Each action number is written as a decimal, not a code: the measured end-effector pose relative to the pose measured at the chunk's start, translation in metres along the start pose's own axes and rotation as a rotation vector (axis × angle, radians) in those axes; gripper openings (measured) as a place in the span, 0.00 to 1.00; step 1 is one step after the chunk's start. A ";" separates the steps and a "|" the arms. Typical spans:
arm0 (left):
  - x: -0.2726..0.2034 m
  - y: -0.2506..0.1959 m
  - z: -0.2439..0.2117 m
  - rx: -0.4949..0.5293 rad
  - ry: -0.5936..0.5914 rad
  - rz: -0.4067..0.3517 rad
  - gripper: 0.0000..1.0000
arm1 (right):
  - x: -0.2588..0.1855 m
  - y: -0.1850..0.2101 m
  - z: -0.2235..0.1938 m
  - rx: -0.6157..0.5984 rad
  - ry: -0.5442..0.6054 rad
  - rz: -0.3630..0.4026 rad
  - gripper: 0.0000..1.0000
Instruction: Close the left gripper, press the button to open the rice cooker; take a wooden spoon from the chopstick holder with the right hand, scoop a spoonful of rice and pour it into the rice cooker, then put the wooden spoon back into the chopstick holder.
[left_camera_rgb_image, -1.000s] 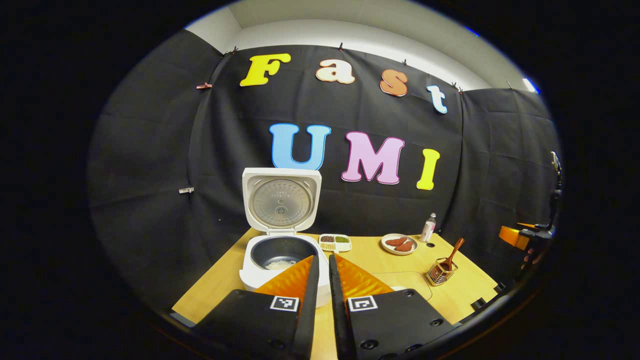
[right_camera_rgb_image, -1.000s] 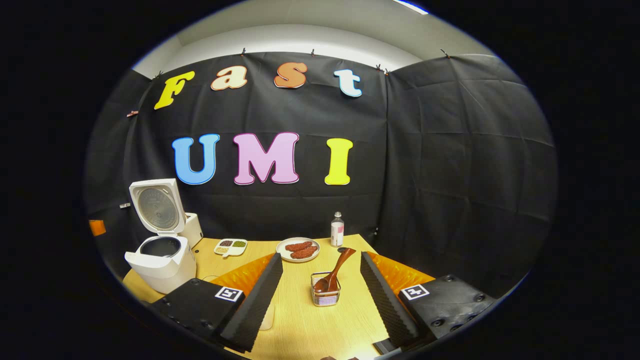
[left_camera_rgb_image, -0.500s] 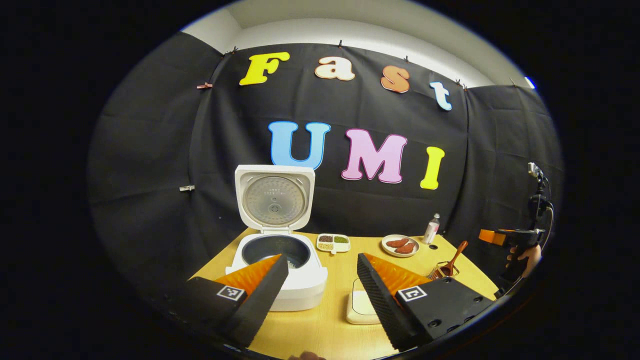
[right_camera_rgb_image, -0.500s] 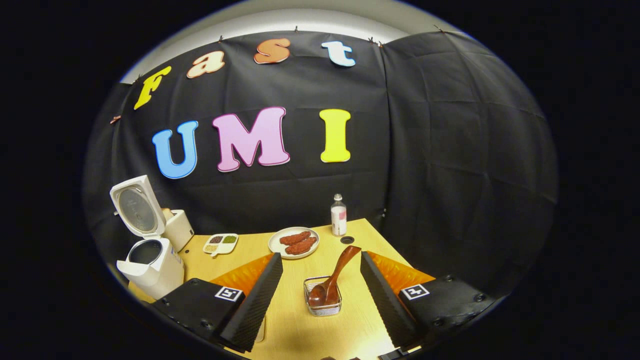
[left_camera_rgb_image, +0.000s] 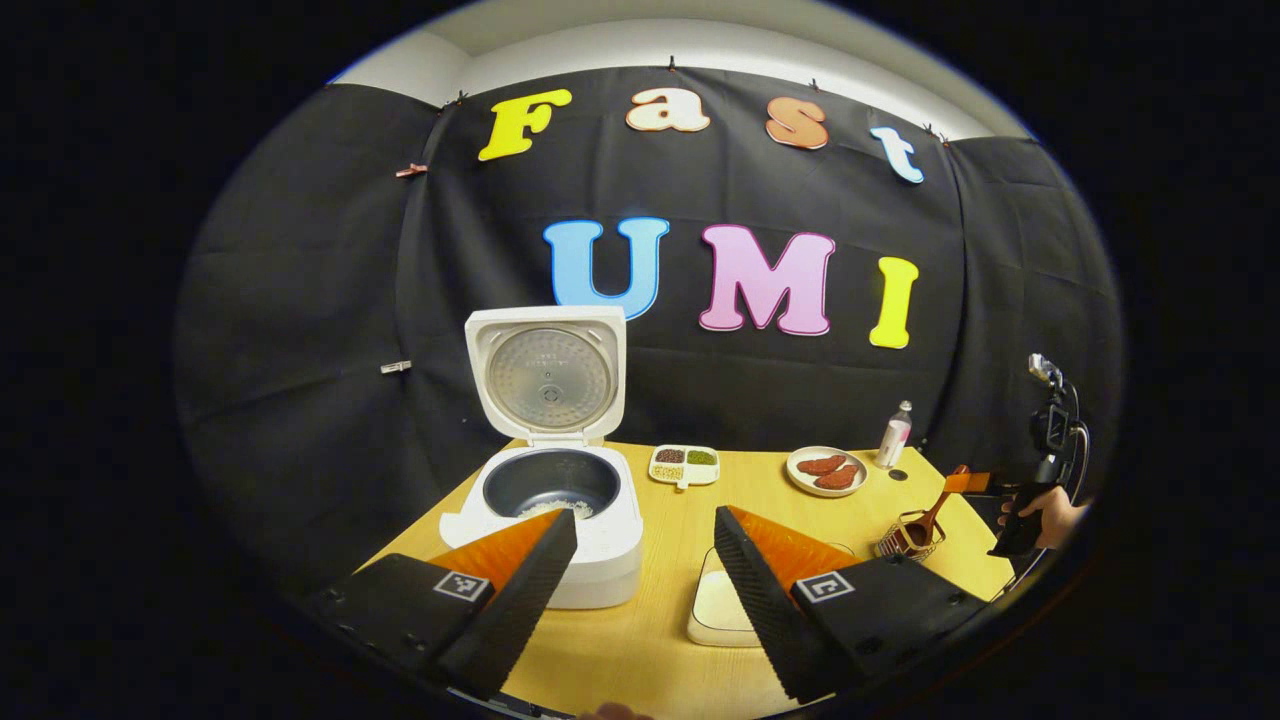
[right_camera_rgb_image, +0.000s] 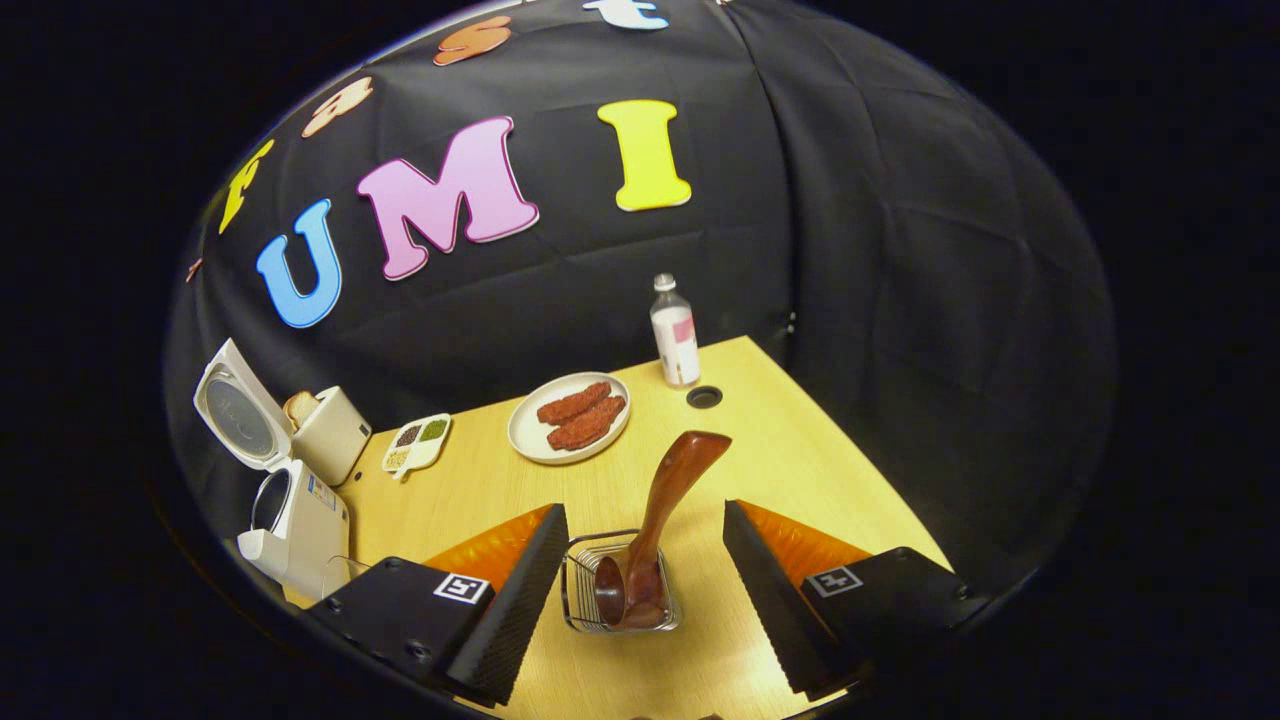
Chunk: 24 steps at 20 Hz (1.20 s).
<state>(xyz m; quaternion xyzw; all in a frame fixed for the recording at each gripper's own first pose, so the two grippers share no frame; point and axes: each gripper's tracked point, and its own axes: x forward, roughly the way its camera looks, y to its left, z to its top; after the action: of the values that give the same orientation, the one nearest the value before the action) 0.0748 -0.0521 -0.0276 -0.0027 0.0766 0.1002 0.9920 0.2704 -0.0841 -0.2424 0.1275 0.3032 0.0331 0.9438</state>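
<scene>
The white rice cooker (left_camera_rgb_image: 560, 520) stands with its lid (left_camera_rgb_image: 545, 375) upright, and a little rice lies in the dark pot. My left gripper (left_camera_rgb_image: 640, 545) hovers open in front of it, nothing between its fingers. A white dish of rice (left_camera_rgb_image: 722, 606) sits just right of the cooker. The wooden spoon (right_camera_rgb_image: 668, 490) leans bowl-down in the wire chopstick holder (right_camera_rgb_image: 620, 598). My right gripper (right_camera_rgb_image: 645, 535) is open, one finger on each side of the holder, touching neither. In the left gripper view the right gripper (left_camera_rgb_image: 975, 484) is beside the spoon (left_camera_rgb_image: 935, 505), held by a hand (left_camera_rgb_image: 1045, 508).
A plate of red meat pieces (right_camera_rgb_image: 570, 420), a small bottle (right_camera_rgb_image: 675, 335) and a divided dish of grains (right_camera_rgb_image: 418, 443) stand along the back of the wooden table (right_camera_rgb_image: 800, 470). A toaster (right_camera_rgb_image: 330, 435) sits behind the cooker (right_camera_rgb_image: 290, 510). A cable hole (right_camera_rgb_image: 704, 397) lies near the bottle.
My left gripper went from shut to open and drew back from the cooker. My right gripper came down and forward until its fingers flank the chopstick holder.
</scene>
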 end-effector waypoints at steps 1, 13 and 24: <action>0.000 -0.002 -0.003 -0.008 0.011 0.015 0.95 | 0.010 -0.001 -0.003 0.018 0.019 0.006 0.99; -0.021 -0.014 -0.047 -0.035 0.104 0.110 0.95 | 0.080 0.001 -0.017 0.246 0.138 0.045 0.55; -0.023 -0.017 -0.056 -0.040 0.096 0.065 0.95 | 0.040 0.012 0.026 0.093 0.001 0.049 0.17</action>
<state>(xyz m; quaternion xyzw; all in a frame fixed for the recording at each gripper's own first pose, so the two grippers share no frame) 0.0478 -0.0743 -0.0796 -0.0251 0.1221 0.1335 0.9832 0.3180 -0.0724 -0.2419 0.1785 0.3016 0.0422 0.9356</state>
